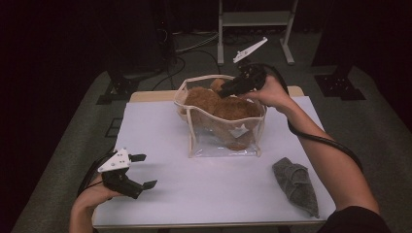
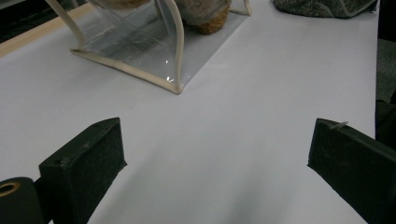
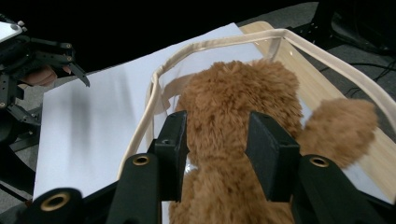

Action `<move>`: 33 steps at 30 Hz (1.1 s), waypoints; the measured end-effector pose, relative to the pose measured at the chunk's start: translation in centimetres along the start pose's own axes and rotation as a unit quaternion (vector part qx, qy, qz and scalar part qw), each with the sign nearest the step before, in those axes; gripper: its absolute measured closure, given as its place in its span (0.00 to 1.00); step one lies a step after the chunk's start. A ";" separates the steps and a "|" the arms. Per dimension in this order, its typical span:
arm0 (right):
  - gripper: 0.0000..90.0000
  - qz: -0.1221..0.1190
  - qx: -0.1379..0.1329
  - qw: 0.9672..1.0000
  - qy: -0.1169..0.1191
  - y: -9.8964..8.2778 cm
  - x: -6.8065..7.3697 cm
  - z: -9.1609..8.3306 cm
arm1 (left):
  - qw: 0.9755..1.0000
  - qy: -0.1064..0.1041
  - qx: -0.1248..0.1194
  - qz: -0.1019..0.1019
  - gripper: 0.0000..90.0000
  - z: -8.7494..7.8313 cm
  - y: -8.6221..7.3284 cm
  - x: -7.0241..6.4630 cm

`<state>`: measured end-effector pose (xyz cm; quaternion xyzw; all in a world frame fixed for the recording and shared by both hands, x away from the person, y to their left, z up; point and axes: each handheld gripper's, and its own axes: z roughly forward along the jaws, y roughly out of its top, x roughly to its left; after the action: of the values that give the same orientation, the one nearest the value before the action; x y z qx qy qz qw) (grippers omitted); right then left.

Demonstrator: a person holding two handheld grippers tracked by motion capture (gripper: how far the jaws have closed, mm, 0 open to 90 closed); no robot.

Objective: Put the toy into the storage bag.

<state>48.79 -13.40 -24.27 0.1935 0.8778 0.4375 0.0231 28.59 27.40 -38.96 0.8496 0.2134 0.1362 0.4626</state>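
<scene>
1. While the left gripper (image 1: 141, 171) rests near the table's (image 1: 160, 141) front left edge, its fingers (image 2: 84, 158) are spread wide with nothing between them; it seems parked out of the way.
2. At the middle stands a clear bag (image 1: 221, 143) with cream trim, its mouth open upward, so things can be dropped in from above.
3. A brown plush toy (image 1: 228, 109) sits inside the bag, its top above the rim.
4. The right gripper (image 3: 217, 135) hovers over the toy, fingers (image 3: 173, 140) partly spread either side of the fur; whether they press it I cannot tell.
5. A grey cloth (image 1: 296, 184) lies at the front right, well apart, likely waiting.
</scene>
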 end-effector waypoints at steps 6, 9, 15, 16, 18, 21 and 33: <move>0.59 0.009 -0.012 1.000 -0.007 -1.1 0.1 -1.5 | 1.000 -0.001 -0.004 0.000 0.03 0.0 0.0 0.0; 0.58 0.013 -0.014 1.000 -0.009 -1.7 0.1 -2.2 | 1.000 -0.003 -0.005 -0.002 0.03 0.1 0.0 0.1; 0.56 0.019 -0.026 0.999 -0.012 -3.0 0.5 -3.6 | 1.000 -0.007 -0.003 -0.004 0.03 0.4 -0.1 0.0; 0.56 0.020 -0.027 0.999 -0.012 -3.2 0.6 -3.8 | 1.000 -0.008 -0.003 -0.005 0.03 0.4 -0.1 0.0; 0.56 0.021 -0.030 0.999 -0.014 -3.6 0.7 -4.3 | 1.000 -0.009 -0.002 -0.005 0.03 0.5 -0.1 0.0; 0.55 0.021 -0.030 0.999 -0.017 -4.0 0.9 -4.8 | 1.000 -0.010 -0.003 -0.003 0.03 0.5 -0.1 -0.1; 0.53 0.033 -0.034 0.999 -0.022 -6.5 1.3 -6.6 | 1.000 -0.011 -0.009 -0.004 0.03 0.7 0.1 -0.1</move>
<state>44.12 -21.49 -25.06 0.2312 0.8549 0.4632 0.0345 28.78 26.81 -39.27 0.8462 0.2098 0.1268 0.4731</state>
